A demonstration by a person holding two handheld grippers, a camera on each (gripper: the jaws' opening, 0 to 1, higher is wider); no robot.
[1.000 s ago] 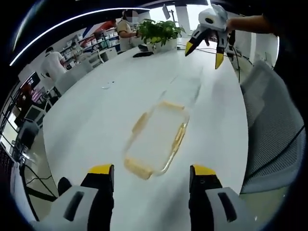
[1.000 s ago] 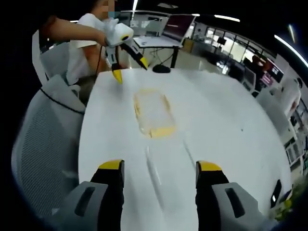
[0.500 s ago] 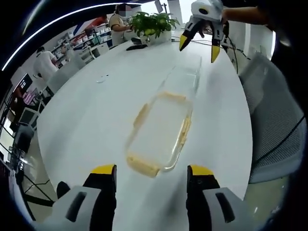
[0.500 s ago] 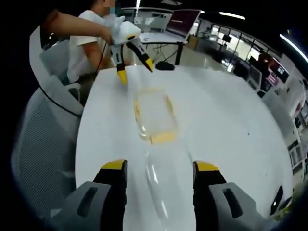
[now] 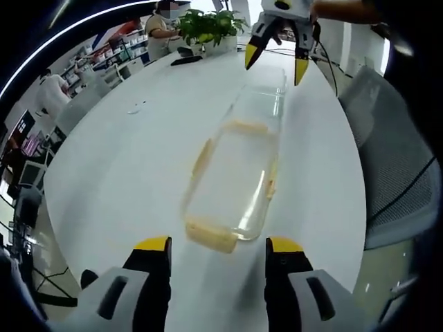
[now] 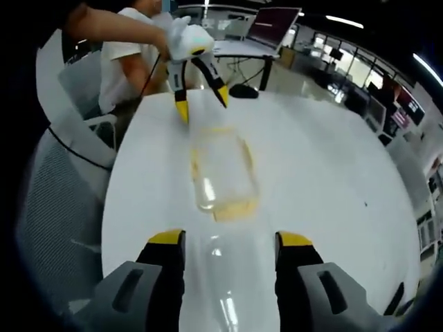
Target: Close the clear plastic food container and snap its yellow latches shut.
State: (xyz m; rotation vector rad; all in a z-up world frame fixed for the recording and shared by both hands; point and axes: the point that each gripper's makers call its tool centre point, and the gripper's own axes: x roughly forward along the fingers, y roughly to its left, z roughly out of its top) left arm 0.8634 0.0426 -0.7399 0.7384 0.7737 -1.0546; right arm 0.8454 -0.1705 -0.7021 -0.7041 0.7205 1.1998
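A clear plastic piece with yellow latches (image 5: 232, 181) lies flat on the white table (image 5: 124, 159), just ahead of my left gripper (image 5: 219, 245), whose jaws stand open and apart from it. Beyond it lies a plain clear plastic piece (image 5: 266, 104), end to end with the first. My right gripper (image 5: 275, 63) hovers open over the far end. In the right gripper view the plain clear piece (image 6: 223, 277) sits between the jaws of my open right gripper (image 6: 230, 238), the latched piece (image 6: 221, 173) lies past it, and my left gripper (image 6: 202, 104) hangs open above its far end.
A grey mesh chair (image 5: 394, 152) stands along the table's edge (image 6: 62, 180). A potted plant (image 5: 204, 24) and a dark flat object (image 5: 187, 60) sit at the table's far end. A mouse (image 6: 243, 90) lies near a laptop (image 6: 273, 17). People stand in the background.
Both grippers have come closer to the plastic pieces from opposite ends, so these look larger. The pieces have not moved on the table. Both grippers stay open.
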